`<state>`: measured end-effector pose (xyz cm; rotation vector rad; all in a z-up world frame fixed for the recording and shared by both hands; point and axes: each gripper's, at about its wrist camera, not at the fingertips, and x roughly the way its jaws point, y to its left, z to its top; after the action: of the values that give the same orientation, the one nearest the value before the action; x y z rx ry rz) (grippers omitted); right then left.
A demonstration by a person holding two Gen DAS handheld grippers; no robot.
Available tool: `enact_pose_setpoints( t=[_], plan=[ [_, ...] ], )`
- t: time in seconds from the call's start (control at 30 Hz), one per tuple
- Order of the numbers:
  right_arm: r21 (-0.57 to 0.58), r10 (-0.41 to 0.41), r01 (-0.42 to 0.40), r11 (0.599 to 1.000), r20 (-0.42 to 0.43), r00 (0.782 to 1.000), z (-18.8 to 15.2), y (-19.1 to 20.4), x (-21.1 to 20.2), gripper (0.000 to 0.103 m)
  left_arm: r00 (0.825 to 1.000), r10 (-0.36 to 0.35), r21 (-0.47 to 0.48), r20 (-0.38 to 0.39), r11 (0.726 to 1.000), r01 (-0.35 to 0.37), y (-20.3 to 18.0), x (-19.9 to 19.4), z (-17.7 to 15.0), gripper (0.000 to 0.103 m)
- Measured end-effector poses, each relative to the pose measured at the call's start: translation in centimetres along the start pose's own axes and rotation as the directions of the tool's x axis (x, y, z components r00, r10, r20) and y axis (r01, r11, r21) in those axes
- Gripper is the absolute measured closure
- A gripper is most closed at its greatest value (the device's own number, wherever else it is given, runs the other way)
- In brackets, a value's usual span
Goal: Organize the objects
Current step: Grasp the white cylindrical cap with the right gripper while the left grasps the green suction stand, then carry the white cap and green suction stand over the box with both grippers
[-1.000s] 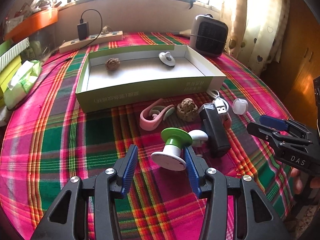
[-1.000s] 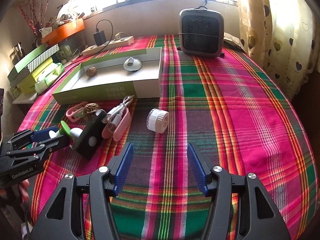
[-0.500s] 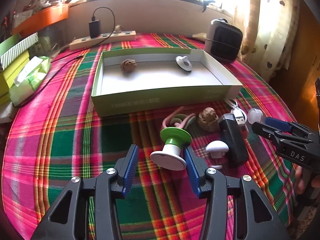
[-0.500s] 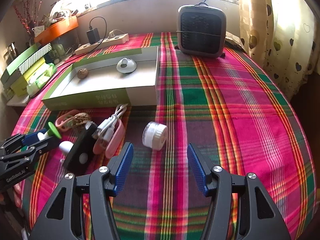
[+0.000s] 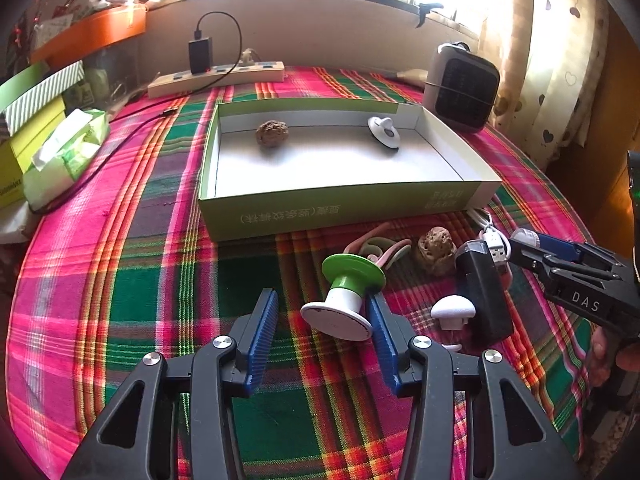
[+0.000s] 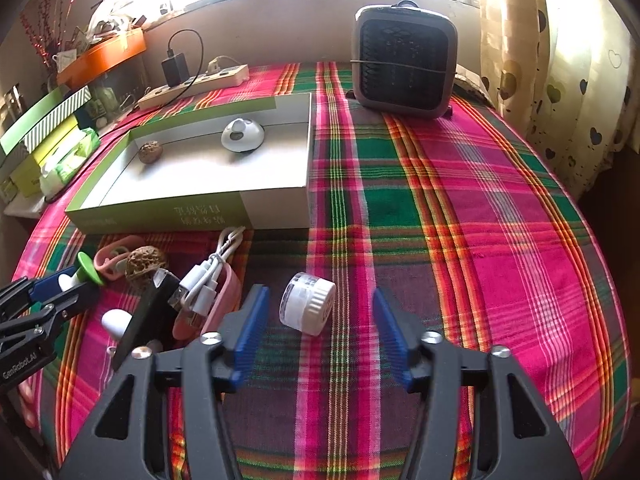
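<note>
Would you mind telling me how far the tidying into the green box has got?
Done: a brown walnut and a white dome lie in the green cardboard box. In hand: the right claw is closing around a white ribbed jar. Left: the clutter outside the box.

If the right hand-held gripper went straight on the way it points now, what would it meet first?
Most likely the small white ribbed-cap jar lying on its side on the plaid tablecloth, between the closing fingers of the right hand-held gripper; depth is uncertain.
</note>
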<state>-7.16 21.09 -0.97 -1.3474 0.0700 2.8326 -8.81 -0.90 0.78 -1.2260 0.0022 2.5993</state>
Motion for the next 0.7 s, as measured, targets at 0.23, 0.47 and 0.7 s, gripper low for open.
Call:
enact_pose_setpoints(
  t=[0.23, 0.47, 0.7],
  plan=[
    [0.000, 0.001, -0.001, 1.000, -0.002, 1.000, 0.07, 0.09, 0.07, 0.074, 1.000, 0.005, -0.004, 0.000, 1.000, -0.005, 0.06, 0.17, 0.13, 0.061],
    [0.004, 0.010, -0.010, 1.000, 0.005, 1.000, -0.01, 0.05, -0.10, 0.083, 1.000, 0.025, -0.011, 0.000, 1.000, -0.025, 0.19, 0.20, 0.20, 0.071],
    [0.004, 0.015, -0.015, 1.000, 0.008, 1.000, -0.06, 0.01, -0.17, 0.083, 1.000, 0.025, -0.012, 0.001, 1.000, -0.025, 0.26, 0.23, 0.21, 0.073]
  ],
)
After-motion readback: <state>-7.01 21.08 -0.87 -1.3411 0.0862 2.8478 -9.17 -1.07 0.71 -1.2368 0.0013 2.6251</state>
